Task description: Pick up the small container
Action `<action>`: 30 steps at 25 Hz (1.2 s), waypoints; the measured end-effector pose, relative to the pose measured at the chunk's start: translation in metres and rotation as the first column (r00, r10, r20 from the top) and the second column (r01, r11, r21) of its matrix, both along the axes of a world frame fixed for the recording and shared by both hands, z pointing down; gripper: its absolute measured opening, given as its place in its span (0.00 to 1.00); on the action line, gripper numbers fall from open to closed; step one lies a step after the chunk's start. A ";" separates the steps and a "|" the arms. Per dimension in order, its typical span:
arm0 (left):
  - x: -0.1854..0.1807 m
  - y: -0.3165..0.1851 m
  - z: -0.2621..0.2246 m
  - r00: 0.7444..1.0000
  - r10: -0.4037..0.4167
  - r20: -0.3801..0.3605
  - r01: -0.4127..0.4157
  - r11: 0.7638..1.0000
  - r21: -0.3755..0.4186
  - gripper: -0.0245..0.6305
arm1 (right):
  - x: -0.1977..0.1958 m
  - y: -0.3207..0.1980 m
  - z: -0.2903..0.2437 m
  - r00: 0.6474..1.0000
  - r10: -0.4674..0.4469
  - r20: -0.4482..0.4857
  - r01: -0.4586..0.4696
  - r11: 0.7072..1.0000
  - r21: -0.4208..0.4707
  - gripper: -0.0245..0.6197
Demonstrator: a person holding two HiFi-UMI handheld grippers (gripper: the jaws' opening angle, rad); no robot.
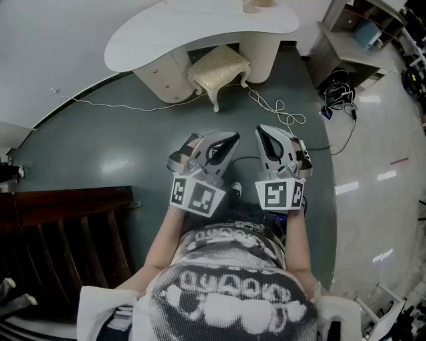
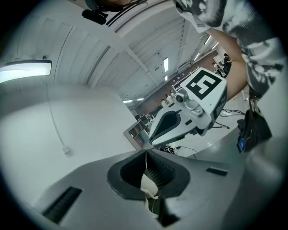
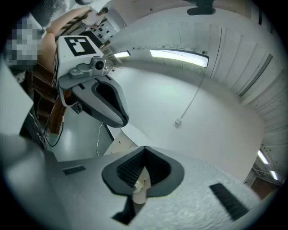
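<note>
In the head view both grippers are held side by side in front of the person's chest, pointing forward over the grey-green floor. My left gripper [image 1: 229, 138] is shut with nothing between its jaws, and its own view shows them meeting at a thin seam [image 2: 145, 155]. My right gripper [image 1: 263, 130] is also shut and empty, its jaws closed together [image 3: 144, 150]. Each gripper view shows the other gripper alongside: the right one [image 2: 189, 112] and the left one [image 3: 96, 90]. A small beige object [image 1: 258, 4], perhaps the container, stands at the far edge of the white table [image 1: 200, 33], well ahead of both grippers.
A cream padded stool [image 1: 218, 70] is tucked under the curved white table. A white cable [image 1: 276, 106] trails across the floor ahead. Dark wooden furniture [image 1: 60, 226] stands at the left. A grey shelf unit [image 1: 353, 40] and a bundle of black cables [image 1: 339, 90] are at the upper right.
</note>
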State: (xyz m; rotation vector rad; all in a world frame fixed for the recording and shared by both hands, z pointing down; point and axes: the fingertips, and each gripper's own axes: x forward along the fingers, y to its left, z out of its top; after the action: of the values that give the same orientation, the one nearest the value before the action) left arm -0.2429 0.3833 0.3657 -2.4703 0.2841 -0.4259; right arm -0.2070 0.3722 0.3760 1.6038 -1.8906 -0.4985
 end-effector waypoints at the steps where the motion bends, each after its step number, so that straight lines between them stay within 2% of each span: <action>1: 0.000 -0.001 0.001 1.000 0.001 0.001 -0.001 1.000 -0.001 0.04 | 0.001 -0.001 0.002 1.000 0.002 0.001 -0.002 1.000 -0.003 0.04; 9: 0.004 -0.013 0.005 1.000 0.000 0.005 0.000 1.000 -0.009 0.04 | 0.005 -0.012 0.006 0.999 -0.010 0.045 0.010 1.000 0.000 0.04; 16: 0.010 -0.042 0.010 1.000 -0.014 0.020 0.014 1.000 0.000 0.04 | 0.015 -0.041 0.010 0.999 -0.010 -0.032 0.010 1.000 0.003 0.04; 20: 0.017 -0.068 0.012 1.000 -0.017 0.027 0.016 1.000 0.010 0.04 | 0.021 -0.068 0.009 0.998 -0.012 -0.062 0.012 1.000 0.009 0.04; 30: 0.048 -0.161 0.008 1.000 0.002 0.024 -0.002 1.000 -0.007 0.05 | 0.051 -0.162 -0.002 0.998 -0.005 -0.061 0.007 1.000 0.020 0.04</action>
State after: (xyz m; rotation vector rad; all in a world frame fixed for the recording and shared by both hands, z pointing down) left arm -0.1947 0.2223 0.3737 -2.4699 0.2709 -0.4567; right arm -0.1560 0.2101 0.3742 1.5784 -1.8513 -0.5648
